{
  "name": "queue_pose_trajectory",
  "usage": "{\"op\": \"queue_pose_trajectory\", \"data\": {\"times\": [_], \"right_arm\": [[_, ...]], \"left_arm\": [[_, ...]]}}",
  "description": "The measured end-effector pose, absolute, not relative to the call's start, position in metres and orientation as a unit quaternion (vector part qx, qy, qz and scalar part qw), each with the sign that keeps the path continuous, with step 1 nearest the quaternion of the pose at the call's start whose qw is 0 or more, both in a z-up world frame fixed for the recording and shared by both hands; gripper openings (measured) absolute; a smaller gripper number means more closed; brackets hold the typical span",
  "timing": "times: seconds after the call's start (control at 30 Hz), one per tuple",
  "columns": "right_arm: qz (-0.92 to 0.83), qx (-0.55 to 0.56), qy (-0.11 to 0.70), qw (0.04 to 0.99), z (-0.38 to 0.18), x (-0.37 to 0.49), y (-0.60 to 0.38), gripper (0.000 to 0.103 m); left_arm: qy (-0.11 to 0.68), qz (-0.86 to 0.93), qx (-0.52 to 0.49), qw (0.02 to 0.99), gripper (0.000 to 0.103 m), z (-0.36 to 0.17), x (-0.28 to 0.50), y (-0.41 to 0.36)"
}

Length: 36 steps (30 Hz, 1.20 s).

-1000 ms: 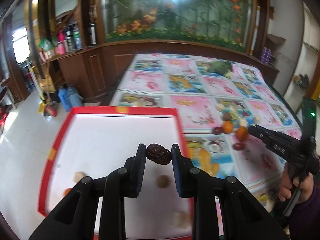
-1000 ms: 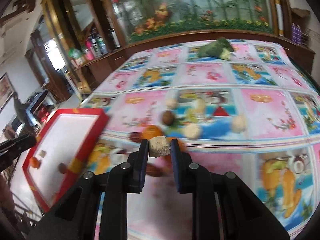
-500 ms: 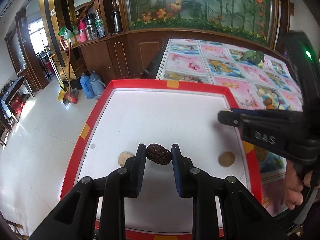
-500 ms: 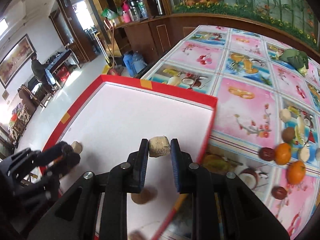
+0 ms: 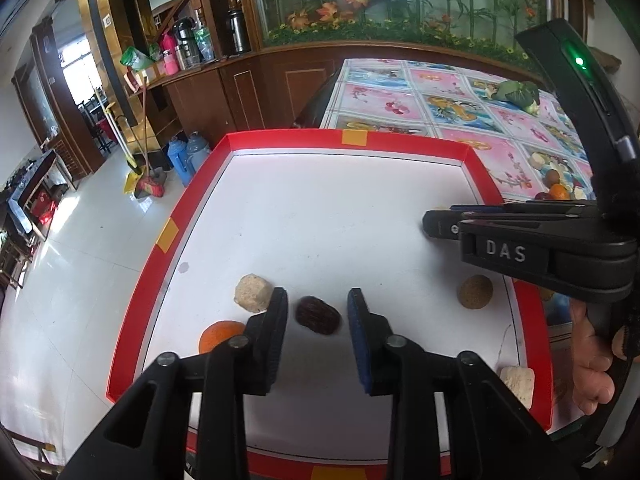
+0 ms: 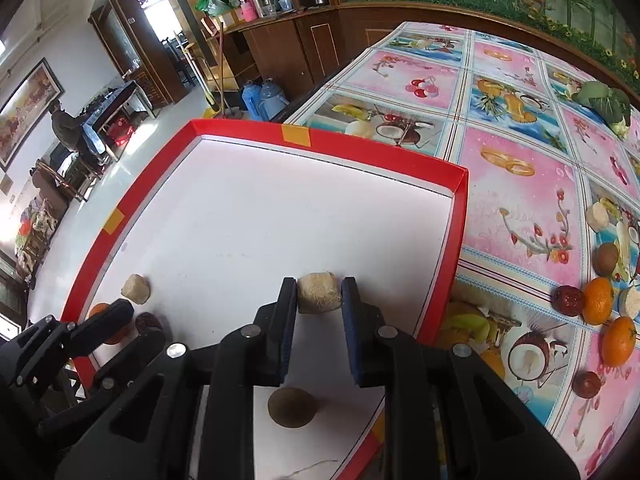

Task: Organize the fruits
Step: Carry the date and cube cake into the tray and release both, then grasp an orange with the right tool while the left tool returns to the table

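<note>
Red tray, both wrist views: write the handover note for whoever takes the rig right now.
Left gripper: open, the dark date lies loose between its fingers on the red tray.
Right gripper: shut on a beige chunk, low over the tray.
Done: orange, two beige chunks, brown ball and date in the tray.
Left: release the chunk, then collect the oranges, dates and other pieces on the tablecloth.

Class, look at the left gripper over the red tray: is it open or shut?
Open. The left gripper has its fingers spread, with clear gaps either side of the dark red date lying on the tray.
</note>
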State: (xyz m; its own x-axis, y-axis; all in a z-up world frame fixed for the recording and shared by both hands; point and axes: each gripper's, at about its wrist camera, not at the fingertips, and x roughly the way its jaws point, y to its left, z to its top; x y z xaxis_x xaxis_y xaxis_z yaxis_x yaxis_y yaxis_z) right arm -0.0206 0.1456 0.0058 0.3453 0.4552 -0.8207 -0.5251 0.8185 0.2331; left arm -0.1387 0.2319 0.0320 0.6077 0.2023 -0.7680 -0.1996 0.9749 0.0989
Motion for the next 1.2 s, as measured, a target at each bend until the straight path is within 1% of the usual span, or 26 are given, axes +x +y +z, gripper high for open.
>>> {"op": "queue_pose_trajectory", "data": {"times": [0.03,0.07,0.13,0.2,0.27,0.43,0.63,0.73,0.77,0.87,0.9,1.0,1.2], "right_arm": [[0.299,-0.037,0.488,0.819,0.006,-0.021,0.145,0.025],[0.298,-0.038,0.484,0.822,0.008,-0.022,0.143,0.025],[0.305,-0.032,0.475,0.825,0.013,-0.025,0.138,0.025],[0.313,-0.020,0.461,0.830,0.020,-0.026,0.129,0.025],[0.316,-0.006,0.449,0.836,0.028,-0.029,0.116,0.025],[0.307,0.016,0.424,0.852,0.040,-0.031,0.078,0.025],[0.265,0.051,0.422,0.866,0.040,-0.027,0.009,0.026],[0.240,0.063,0.424,0.871,0.036,-0.024,-0.026,0.026],[0.232,0.067,0.425,0.872,0.034,-0.024,-0.037,0.027],[0.203,0.076,0.426,0.879,0.029,-0.021,-0.067,0.038],[0.196,0.081,0.426,0.880,0.027,-0.020,-0.075,0.039],[0.187,0.087,0.433,0.878,0.020,-0.014,-0.090,0.039],[0.200,0.076,0.443,0.871,0.011,-0.006,-0.085,0.039]], "left_arm": [[0.428,0.116,0.001,0.896,0.043,0.032,-0.139,0.233],[0.428,0.120,-0.001,0.896,0.052,0.033,-0.140,0.233],[0.424,0.122,-0.007,0.897,0.060,0.035,-0.141,0.234],[0.422,0.125,-0.009,0.898,0.062,0.038,-0.139,0.233],[0.421,0.127,-0.013,0.898,0.069,0.040,-0.139,0.232],[0.424,0.122,-0.019,0.897,0.071,0.039,-0.134,0.222],[0.429,0.104,-0.010,0.897,0.074,0.040,-0.130,0.199],[0.428,0.096,0.001,0.898,0.078,0.042,-0.129,0.187],[0.428,0.095,0.003,0.899,0.078,0.042,-0.129,0.185],[0.429,0.088,0.010,0.899,0.078,0.043,-0.127,0.177],[0.431,0.086,0.012,0.898,0.078,0.042,-0.126,0.174],[0.433,0.079,0.017,0.898,0.078,0.044,-0.122,0.166],[0.428,0.067,0.033,0.901,0.078,0.053,-0.113,0.148]]}}
